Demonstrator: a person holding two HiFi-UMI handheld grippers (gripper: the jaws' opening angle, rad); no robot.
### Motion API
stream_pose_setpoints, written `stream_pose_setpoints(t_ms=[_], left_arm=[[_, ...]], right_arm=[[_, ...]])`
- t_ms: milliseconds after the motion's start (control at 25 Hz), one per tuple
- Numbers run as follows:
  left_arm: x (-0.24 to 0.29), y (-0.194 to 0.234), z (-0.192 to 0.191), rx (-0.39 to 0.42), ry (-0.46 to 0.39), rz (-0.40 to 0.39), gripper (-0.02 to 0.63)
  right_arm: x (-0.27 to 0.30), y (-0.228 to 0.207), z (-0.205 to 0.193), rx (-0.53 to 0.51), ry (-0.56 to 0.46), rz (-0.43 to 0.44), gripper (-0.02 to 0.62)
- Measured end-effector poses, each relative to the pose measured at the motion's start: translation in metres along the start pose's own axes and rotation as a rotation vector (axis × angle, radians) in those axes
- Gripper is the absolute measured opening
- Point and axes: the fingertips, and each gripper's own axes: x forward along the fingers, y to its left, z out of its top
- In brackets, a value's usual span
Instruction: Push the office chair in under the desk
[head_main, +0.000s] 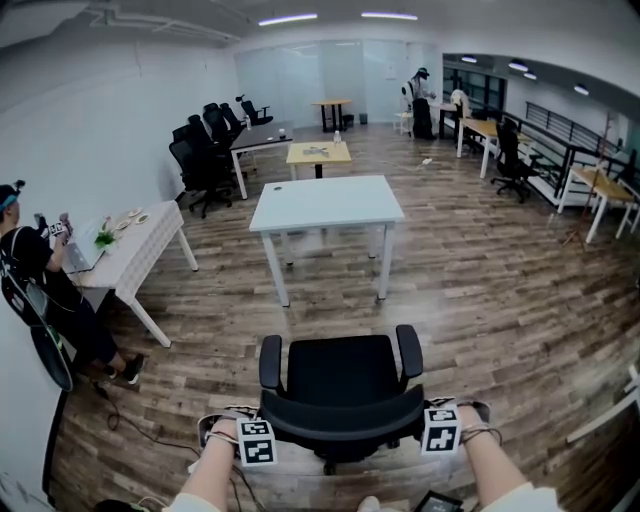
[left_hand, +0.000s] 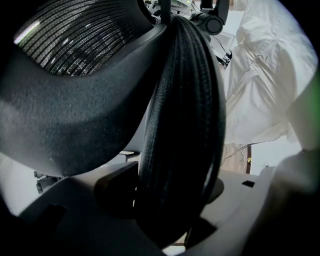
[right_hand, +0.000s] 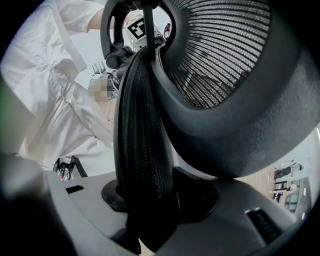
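push not finished: the office chair (head_main: 340, 385) stands on open wood floor (head_main: 480, 290), facing the white desk (head_main: 325, 203) but well apart from it, seat not yet under the top. we judge the grip stage done and most of the travel left: a straight roll forward, keeping the chair centred between the desk legs. left gripper (left_hand: 172, 200) is clamped on the top rim of the backrest (head_main: 342, 420) near its left end, mesh edge pinched between the pads; right gripper (right_hand: 150, 200) is clamped likewise near the right end. both point almost straight down over the rim, forearms entering from the bottom edge, roughly parallel.
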Motion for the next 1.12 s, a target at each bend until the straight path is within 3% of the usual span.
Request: stream_pose_setpoints(t_ms=[800, 1120], left_arm=[[0.015, 0.112, 0.015, -0.034, -0.028, 0.022, 0.273], [0.021, 0.15, 0.016, -0.01, -0.019, -0.007, 0.273]], right_arm=[[0.016, -0.115, -0.005, -0.01, 0.017, -0.002, 0.187], [0.026, -0.151, -0.004, -0.001, 0.01, 0.005, 0.187]])
